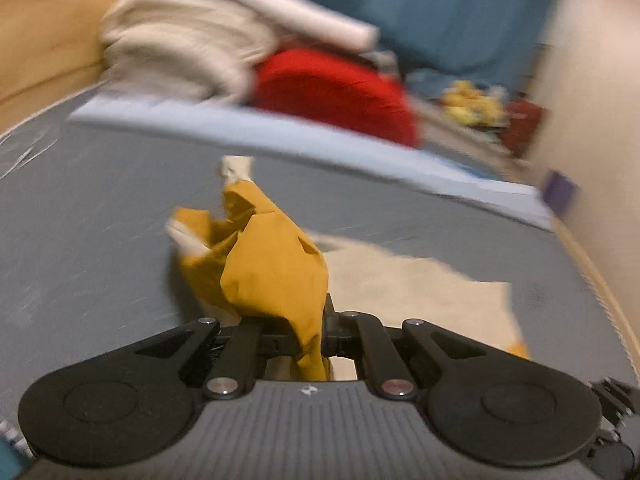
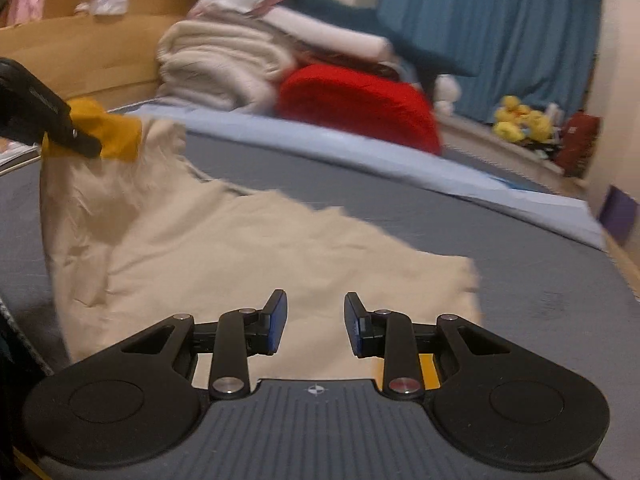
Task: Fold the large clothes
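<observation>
1. Left gripper (image 1: 310, 334) is clamped on a mustard cuff (image 1: 276, 268) of the garment (image 2: 256, 264); in the right wrist view it shows at the far left, holding that cuff lifted above the mat (image 2: 520, 248).
2. Right gripper (image 2: 316, 322) has its jaws apart with nothing between them, hovering low over the near edge of the cloth.
3. Garment: cream with mustard trim, mostly spread flat on the mat, one end drawn up toward the left gripper. Which part of the piece this is I cannot tell.
4. Step, as I judge it: a fold is under way, the left side carrying one end over while the right waits free.
5. Next move likely calls for the right gripper to pin or take the near edge, so the cloth does not drag as the lifted end crosses. Slack fabric may bunch.
6. Surface: a grey mat, with a pale blue sheet (image 2: 360, 152) along its far edge.
7. Room: a stack of folded linens (image 2: 224, 68), a red cushion (image 2: 360, 104), blue curtains (image 2: 500, 32), yellow toys (image 2: 520, 122), a wooden headboard (image 2: 80, 44). Left view is motion-blurred.
</observation>
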`<state>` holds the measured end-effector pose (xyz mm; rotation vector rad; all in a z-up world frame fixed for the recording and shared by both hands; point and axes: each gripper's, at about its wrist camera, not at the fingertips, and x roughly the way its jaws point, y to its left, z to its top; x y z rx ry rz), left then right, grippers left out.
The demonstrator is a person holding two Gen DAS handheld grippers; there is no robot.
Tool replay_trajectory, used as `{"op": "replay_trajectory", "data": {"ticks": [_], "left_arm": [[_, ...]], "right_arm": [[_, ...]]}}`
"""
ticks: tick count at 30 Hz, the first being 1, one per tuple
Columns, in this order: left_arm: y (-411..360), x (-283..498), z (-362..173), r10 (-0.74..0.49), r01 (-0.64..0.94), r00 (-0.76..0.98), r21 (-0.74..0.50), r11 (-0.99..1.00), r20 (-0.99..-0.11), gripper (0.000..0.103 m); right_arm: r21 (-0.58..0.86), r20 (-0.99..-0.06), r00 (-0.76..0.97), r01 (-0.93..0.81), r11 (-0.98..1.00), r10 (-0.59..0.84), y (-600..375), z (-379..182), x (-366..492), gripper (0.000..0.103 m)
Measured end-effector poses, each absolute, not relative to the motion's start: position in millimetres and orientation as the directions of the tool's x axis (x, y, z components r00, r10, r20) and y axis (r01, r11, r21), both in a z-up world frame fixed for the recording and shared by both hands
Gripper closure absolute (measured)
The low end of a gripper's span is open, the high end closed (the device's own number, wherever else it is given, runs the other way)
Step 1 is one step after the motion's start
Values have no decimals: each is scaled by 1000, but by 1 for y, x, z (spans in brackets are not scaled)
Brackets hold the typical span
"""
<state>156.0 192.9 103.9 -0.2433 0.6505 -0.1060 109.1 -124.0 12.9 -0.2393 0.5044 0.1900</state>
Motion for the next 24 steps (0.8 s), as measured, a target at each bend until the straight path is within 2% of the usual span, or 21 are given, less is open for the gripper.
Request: {"op": "replay_trajectory", "data": {"ticks": [4, 9, 12, 15, 16, 18, 19, 21, 23, 24], "left_arm": [[105, 147, 117, -320, 237, 795, -222, 946, -515, 96], [-10, 142, 108, -481, 458, 711, -181, 870, -513, 97], [-69, 137, 91, -563, 574, 616, -176, 800, -550, 97], [-117, 134, 62, -620, 675, 462, -202, 710, -634, 96], [-129, 134, 50, -626, 699, 406, -214, 682, -666, 96], [-140, 139, 27, -621, 704, 288, -279, 654, -729, 87], [-140, 142, 18, -621, 697, 231, -318, 643, -749, 78], [-127, 147, 16, -620, 680, 237, -328, 656, -748, 73], [-104, 154, 26, -652, 642, 259, -377, 667, -713, 60], [-89, 156, 30, -674, 619, 261, -416, 667, -691, 57]], "right_arm": [[-134, -482, 873, -160, 978, 77, -181, 25, 92, 70], [-104, -471, 882, -86, 991, 27, -236, 27, 73, 67], [-103, -479, 878, -52, 993, -4, -260, 24, 65, 66], [-86, -476, 879, -22, 996, -21, -275, 24, 61, 62], [-72, -469, 883, -12, 997, -23, -280, 25, 59, 58], [-33, -462, 886, 17, 999, -31, -288, 26, 57, 57], [2, -462, 886, 26, 1000, -22, -291, 26, 56, 54], [82, -461, 887, 36, 996, 6, -295, 26, 59, 53], [151, -474, 879, 35, 988, 41, -294, 20, 67, 51], [176, -494, 868, 33, 984, 59, -292, 16, 71, 51]]}}
